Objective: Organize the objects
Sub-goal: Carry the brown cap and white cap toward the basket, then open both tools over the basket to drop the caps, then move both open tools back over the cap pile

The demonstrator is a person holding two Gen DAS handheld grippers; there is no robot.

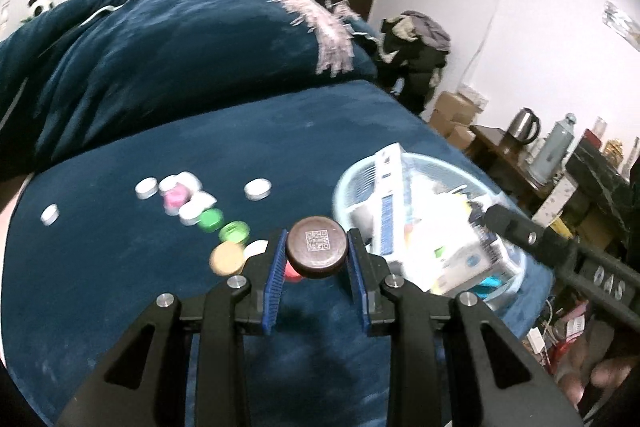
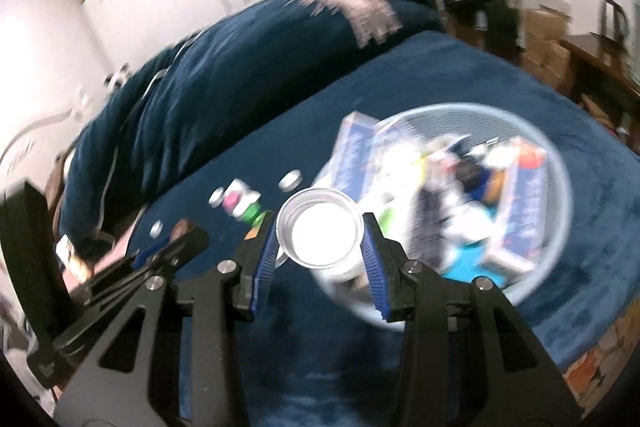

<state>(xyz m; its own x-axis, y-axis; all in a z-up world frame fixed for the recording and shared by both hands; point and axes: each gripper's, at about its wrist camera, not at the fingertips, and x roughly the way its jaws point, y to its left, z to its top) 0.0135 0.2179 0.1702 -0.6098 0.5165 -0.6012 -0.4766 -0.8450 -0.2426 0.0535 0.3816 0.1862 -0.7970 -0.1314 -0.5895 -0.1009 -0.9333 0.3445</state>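
Two hand-held grippers work above a bed covered in a dark blue plush blanket (image 1: 304,131). The left gripper (image 1: 316,259) pinches a round dark brown cap (image 1: 317,251) printed with a QR code, its blue ribbed pads pressed against the cap's two sides, lifted above the blanket's near edge. Behind it, a loose cluster of small caps lies near the blanket's left edge: several white caps (image 1: 258,189), a pink cap (image 1: 176,197), two green caps (image 1: 235,231) and a tan cap (image 1: 227,258), some touching, others a little apart. A red piece shows just beneath the brown cap, mostly hidden. Toward the blanket's right edge stands a round pale blue mesh basket (image 2: 560,195), crowded with boxes and packets, including a tall white and blue box (image 1: 387,203) leaning on its rim. The right gripper (image 2: 322,239) grips a small clear plastic container (image 2: 320,231) with a white interior, its pads pressed to either side, held over the basket's near left rim. The view from the right wrist is blurred. A rumpled dark blue duvet (image 1: 180,55) is heaped along the blanket's far edge, with a pink fringed cloth (image 1: 320,19) on top.
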